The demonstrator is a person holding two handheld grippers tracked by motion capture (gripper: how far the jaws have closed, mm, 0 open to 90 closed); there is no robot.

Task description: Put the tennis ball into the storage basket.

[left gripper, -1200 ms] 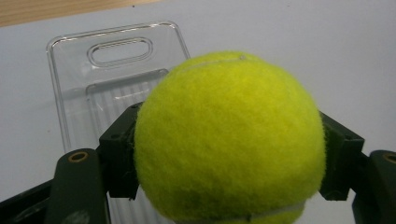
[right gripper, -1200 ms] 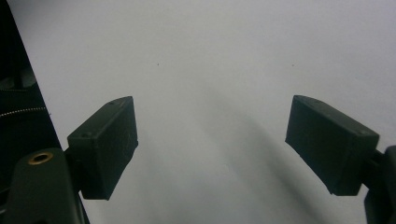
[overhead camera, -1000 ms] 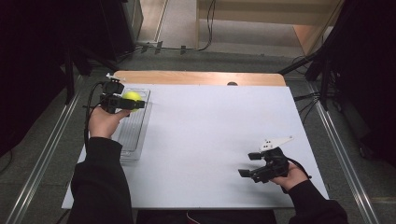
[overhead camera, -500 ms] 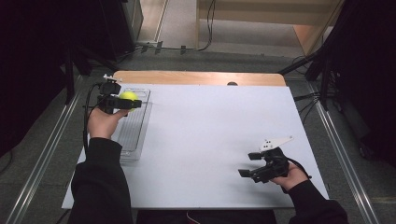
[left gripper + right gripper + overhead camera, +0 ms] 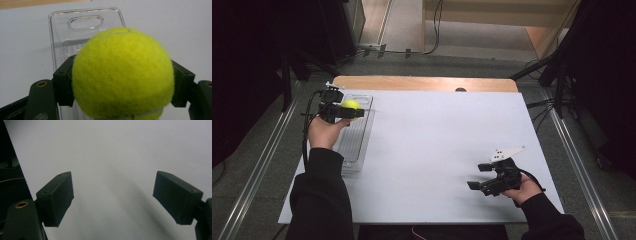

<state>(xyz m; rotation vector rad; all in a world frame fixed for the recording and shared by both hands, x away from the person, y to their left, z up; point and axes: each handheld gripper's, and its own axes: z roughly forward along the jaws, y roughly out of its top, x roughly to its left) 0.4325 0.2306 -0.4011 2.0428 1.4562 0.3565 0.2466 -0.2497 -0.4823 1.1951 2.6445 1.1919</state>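
Note:
A yellow-green tennis ball (image 5: 351,105) (image 5: 123,75) is clamped between the jaws of my left gripper (image 5: 354,110) (image 5: 122,82), held above the far end of a clear plastic tray (image 5: 355,136) (image 5: 75,42) at the table's left side. The tray has a handle slot at its far end. Near the front right of the white table (image 5: 442,135), my right gripper (image 5: 479,176) (image 5: 113,197) rests low with its jaws wide apart and nothing between them.
A bare wooden strip (image 5: 422,83) runs along the table's far edge. Metal rails (image 5: 262,165) flank the table on both sides. Dark equipment and cables stand beyond the far corners.
My left gripper with the ball has shifted slightly toward the tray's far end. The right gripper has stayed in place.

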